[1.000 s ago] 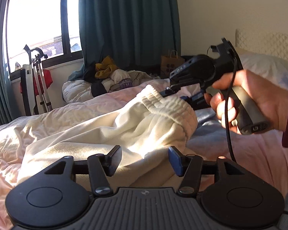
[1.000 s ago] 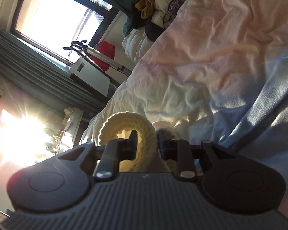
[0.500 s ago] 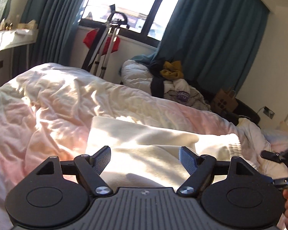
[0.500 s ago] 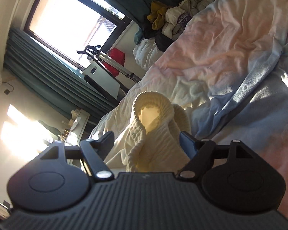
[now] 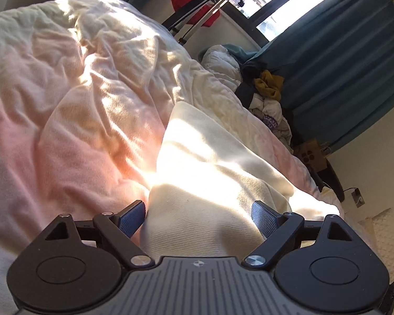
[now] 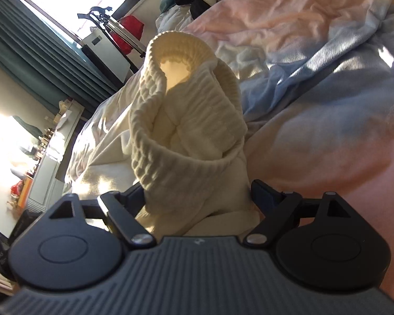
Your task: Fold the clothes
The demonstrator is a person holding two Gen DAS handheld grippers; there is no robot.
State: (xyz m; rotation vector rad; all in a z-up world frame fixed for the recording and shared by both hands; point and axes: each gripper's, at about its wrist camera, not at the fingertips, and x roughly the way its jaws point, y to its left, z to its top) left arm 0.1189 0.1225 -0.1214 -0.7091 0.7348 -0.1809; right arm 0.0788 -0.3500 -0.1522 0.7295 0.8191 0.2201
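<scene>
The cream garment (image 5: 218, 162) lies on the bed (image 5: 65, 99), laid flat at one end, its ribbed end (image 6: 186, 115) bunched up. Both left tongs (image 5: 198, 216) and right tongs (image 6: 197, 197) gape wide, holding nothing. More folding looks needed.

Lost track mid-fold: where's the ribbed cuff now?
Right wrist view, centre: the ribbed cuff stands bunched up between the open right gripper jaws, on the pink duvet.

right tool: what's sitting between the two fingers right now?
The cream garment's ribbed cuff stands bunched between the open fingers of the right tool, seen in the right wrist view. Contact is unclear.
</scene>
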